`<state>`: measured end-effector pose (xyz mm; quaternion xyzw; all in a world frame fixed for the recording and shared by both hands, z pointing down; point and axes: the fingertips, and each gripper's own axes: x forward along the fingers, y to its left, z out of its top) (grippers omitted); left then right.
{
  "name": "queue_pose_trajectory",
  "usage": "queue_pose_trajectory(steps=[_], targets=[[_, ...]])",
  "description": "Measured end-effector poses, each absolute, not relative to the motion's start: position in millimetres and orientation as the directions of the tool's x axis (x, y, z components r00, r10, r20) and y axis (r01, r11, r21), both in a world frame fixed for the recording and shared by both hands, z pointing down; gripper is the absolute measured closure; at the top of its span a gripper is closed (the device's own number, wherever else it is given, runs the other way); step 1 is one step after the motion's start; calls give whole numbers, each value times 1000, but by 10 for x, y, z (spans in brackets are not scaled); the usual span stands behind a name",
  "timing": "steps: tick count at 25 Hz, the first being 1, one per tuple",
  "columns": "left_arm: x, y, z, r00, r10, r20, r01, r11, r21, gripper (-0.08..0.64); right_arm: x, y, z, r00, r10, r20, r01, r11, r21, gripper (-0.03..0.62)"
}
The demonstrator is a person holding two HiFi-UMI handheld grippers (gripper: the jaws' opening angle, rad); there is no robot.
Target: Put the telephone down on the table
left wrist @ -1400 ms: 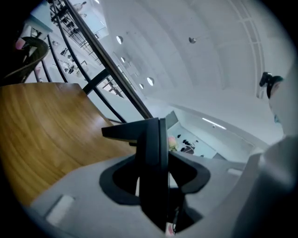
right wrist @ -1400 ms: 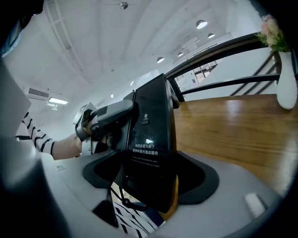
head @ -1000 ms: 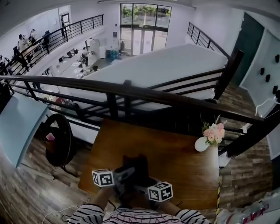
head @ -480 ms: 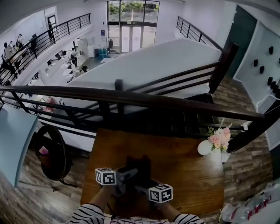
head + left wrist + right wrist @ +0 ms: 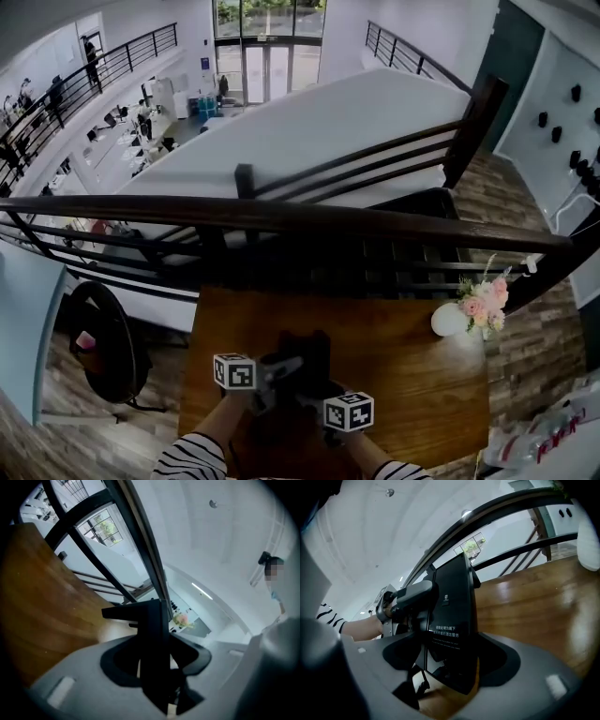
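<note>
Telephone (image 5: 302, 358) stands upright over the wooden table (image 5: 422, 375), with your left gripper (image 5: 268, 380) and right gripper (image 5: 317, 397) both clamped on it.

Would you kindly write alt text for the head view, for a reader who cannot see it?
The left gripper and right gripper hold a black telephone between them over a wooden table. A white vase of pink flowers stands at its far right corner, before a railing.

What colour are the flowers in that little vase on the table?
Pink flowers in a round white vase; clearest in the head view.
</note>
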<state>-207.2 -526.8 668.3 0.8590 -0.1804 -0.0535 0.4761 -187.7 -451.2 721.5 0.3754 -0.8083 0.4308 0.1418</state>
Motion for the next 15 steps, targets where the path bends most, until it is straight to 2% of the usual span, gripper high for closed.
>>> queue_pose_trajectory(steps=[15], targets=[[-2048, -5742, 7112, 943, -321, 89, -238, -459, 856, 371, -1901, -4955, 7629, -652, -489, 580, -748, 291, -596, 224]])
